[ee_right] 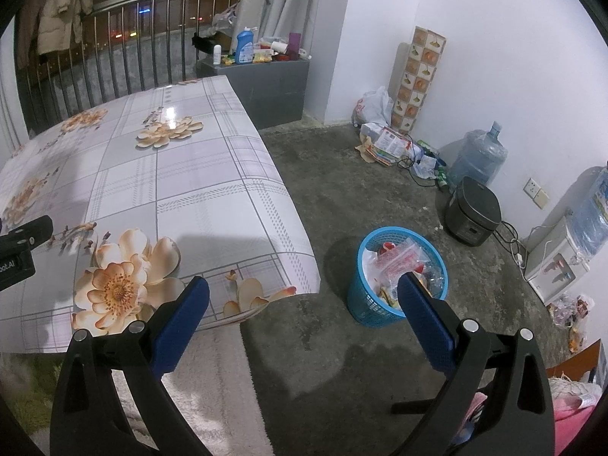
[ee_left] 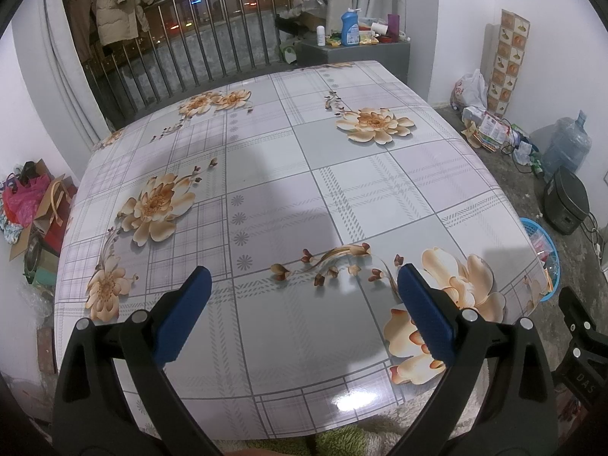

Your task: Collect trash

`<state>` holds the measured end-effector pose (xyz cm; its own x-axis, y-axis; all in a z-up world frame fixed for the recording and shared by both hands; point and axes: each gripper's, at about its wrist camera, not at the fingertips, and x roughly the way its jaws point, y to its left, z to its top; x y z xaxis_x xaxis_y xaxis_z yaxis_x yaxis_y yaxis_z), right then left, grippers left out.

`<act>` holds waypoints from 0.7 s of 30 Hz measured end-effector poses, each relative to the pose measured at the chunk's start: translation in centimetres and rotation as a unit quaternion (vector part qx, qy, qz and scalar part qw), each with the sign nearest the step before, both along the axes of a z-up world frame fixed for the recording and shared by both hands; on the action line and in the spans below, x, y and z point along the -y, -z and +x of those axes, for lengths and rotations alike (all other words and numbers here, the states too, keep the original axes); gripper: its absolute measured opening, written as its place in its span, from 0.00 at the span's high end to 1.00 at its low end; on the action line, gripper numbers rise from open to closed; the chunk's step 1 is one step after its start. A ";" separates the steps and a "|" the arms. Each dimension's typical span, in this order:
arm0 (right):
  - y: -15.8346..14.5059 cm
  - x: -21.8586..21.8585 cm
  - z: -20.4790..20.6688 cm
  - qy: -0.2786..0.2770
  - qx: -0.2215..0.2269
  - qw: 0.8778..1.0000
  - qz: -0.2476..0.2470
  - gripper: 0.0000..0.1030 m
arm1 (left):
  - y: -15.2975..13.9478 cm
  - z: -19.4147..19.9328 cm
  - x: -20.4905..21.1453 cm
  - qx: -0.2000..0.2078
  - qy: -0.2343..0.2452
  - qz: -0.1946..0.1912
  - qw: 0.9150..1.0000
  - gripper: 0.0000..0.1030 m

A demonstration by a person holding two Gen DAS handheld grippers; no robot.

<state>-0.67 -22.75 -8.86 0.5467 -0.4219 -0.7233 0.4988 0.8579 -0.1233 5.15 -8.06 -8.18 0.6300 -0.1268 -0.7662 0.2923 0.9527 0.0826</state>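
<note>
A blue plastic waste basket [ee_right: 364,304] stands on the concrete floor right of the table, filled with wrappers and clear plastic trash [ee_right: 402,258]. Its rim also peeks past the table's right edge as the basket [ee_left: 551,254] in the left wrist view. My left gripper [ee_left: 304,285] hangs open over the near part of the flowered tablecloth [ee_left: 304,174], nothing between its blue pads [ee_left: 186,311]. My right gripper [ee_right: 304,296] is open too, held above the floor between the table corner [ee_right: 300,277] and the basket, holding nothing. I see no loose trash on the tablecloth.
A black rice cooker [ee_right: 473,212], water jugs [ee_right: 480,155] and a dispenser [ee_right: 558,258] line the right wall with cables. Bags and papers [ee_right: 383,144] lie in the far corner. A grey cabinet [ee_right: 266,83] with bottles stands behind the table. Boxes and bags [ee_left: 34,205] sit left of the table.
</note>
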 end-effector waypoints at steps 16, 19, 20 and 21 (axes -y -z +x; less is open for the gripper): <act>0.0 0.0 -0.1 0.001 0.001 1.000 0.000 0.06 | 0.0 0.1 -0.3 0.001 0.000 0.001 1.000 0.09; 0.0 -0.1 0.0 0.001 0.001 1.000 0.001 0.06 | 0.0 0.1 -0.1 0.000 0.000 0.001 1.000 0.09; 0.0 -0.1 0.1 0.001 0.001 1.000 0.001 0.06 | 0.0 0.1 -0.3 0.000 0.000 0.002 1.000 0.09; 0.0 0.0 0.0 0.000 0.001 1.000 0.002 0.06 | 0.0 0.1 -0.3 0.000 0.000 0.002 1.000 0.09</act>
<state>-0.64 -22.75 -8.82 0.5477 -0.4199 -0.7237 0.4994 0.8580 -0.1199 5.22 -7.72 -8.15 0.6307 -0.1241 -0.7660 0.2917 0.9527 0.0858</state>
